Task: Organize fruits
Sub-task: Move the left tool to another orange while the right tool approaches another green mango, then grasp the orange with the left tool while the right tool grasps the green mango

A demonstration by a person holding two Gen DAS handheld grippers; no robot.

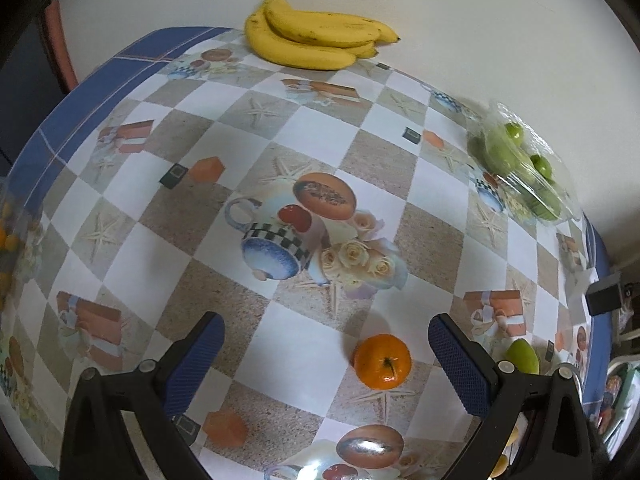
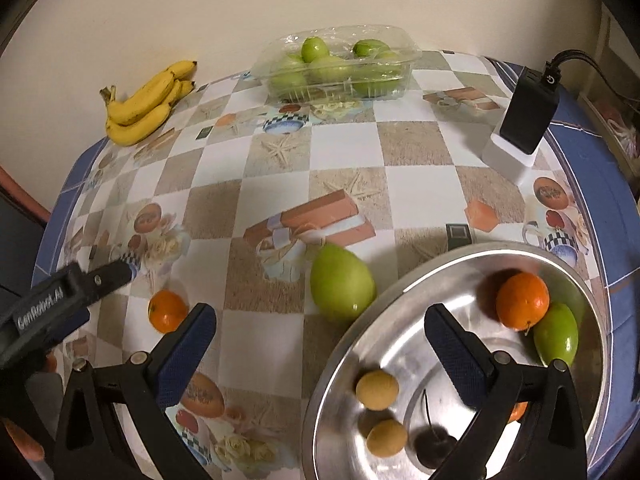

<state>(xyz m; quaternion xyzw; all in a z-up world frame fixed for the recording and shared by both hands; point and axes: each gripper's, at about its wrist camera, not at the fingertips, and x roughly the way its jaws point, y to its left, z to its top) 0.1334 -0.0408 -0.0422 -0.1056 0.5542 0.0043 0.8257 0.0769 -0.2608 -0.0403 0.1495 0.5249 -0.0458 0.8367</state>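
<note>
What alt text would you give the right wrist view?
Open tongs hover over a metal bowl holding an orange, a green fruit and two small tan fruits. On the checked tablecloth: a green mango, another orange, bananas, a clear tub.

Soft indoor light, fisheye-warped edges

A table [image 2: 408, 148] in a checked printed cloth carries bananas [image 2: 148, 100] far ahead-left of the right tongs, a clear tub [image 2: 336, 64] of green fruit far ahead, a charger [image 2: 520, 120] ahead-right, a pear [image 2: 342, 282], an orange [image 2: 168, 310] and a steel bowl [image 2: 360, 360] just ahead.
</note>
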